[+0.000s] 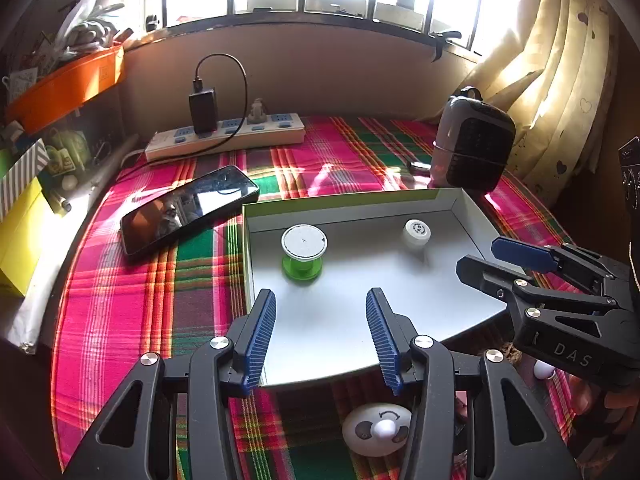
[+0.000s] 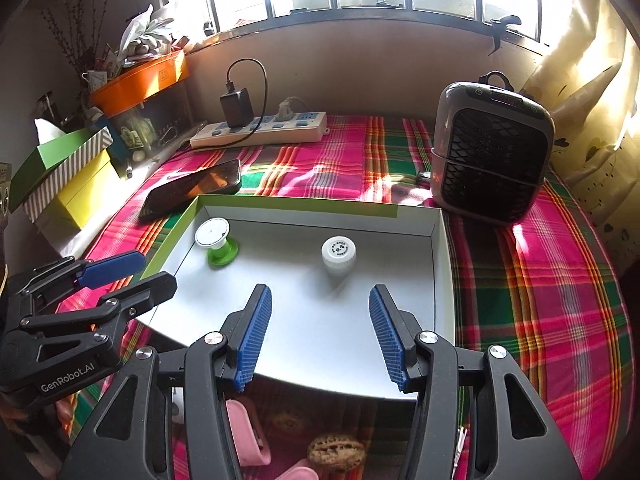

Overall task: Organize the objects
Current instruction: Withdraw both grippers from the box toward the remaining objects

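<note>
Both the left gripper (image 1: 320,336) and right gripper (image 2: 320,332) stand released and empty above the tray (image 2: 440,280), which holds the green spool (image 2: 218,244) and white cap (image 2: 339,256); next pick, judged: the white round gadget (image 1: 376,428) beneath, approached squarely

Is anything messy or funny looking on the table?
Nothing is spilled or broken. The phone lies crooked with one corner touching the box. The green spool and white cap stand neatly inside. A white knob and a walnut sit outside the box.
</note>
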